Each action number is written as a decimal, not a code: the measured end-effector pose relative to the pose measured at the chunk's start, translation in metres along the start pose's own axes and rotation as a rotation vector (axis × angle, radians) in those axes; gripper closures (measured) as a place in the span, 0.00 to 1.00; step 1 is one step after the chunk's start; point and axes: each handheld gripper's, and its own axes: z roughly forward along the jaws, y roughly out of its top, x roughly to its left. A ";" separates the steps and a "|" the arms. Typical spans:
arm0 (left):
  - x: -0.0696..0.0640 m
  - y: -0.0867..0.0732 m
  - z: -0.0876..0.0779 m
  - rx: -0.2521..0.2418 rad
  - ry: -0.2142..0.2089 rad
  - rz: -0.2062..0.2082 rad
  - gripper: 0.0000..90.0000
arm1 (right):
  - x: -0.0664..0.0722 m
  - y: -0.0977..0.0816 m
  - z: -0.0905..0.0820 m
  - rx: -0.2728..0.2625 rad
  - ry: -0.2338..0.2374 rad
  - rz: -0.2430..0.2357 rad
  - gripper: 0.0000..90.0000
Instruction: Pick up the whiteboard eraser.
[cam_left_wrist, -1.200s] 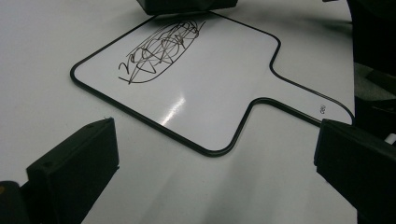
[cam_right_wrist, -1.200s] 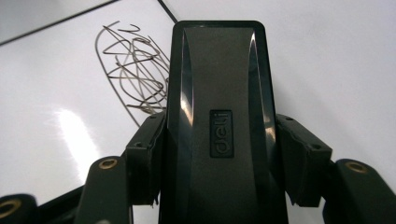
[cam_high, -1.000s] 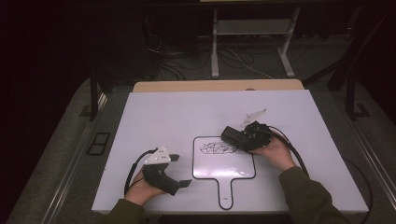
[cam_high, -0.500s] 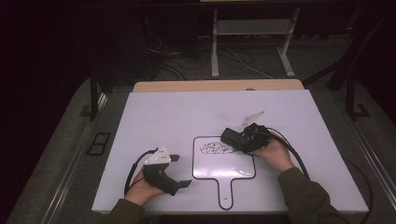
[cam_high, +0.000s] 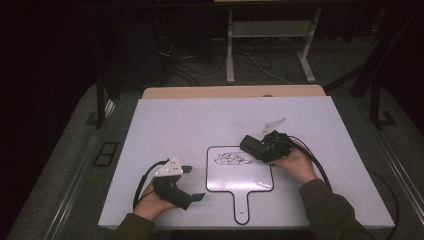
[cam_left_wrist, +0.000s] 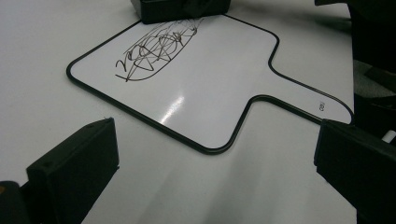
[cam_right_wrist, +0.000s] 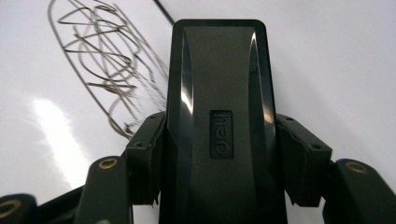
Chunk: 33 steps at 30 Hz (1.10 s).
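Eraser (cam_right_wrist: 219, 126) on scribbled whiteboard (cam_high: 240, 172)

A lab or recording studio: a white table (cam_high: 200, 125) stands alone on grey carpet (cam_high: 70, 165), loose cables (cam_high: 185, 67) trail by a metal stand (cam_high: 270, 35), and darkness surrounds everything.

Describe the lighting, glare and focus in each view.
High view: the white table is evenly lit, the room behind it dark. Left gripper view: a glare patch on the whiteboard, its scribble sharp, the near jaws soft. Right gripper view: the eraser shows highlight streaks; a bright glare sits on the board at left.
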 end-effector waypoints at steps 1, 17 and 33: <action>0.000 0.000 0.000 0.000 0.000 0.001 0.00 | 0.000 0.000 0.000 -0.001 -0.005 -0.001 0.43; 0.000 0.000 0.001 0.003 0.001 0.000 0.00 | 0.026 0.013 0.006 0.013 0.042 -0.095 0.43; 0.000 0.000 0.001 0.004 0.002 -0.003 0.00 | 0.006 0.016 0.009 0.019 0.001 -0.074 0.43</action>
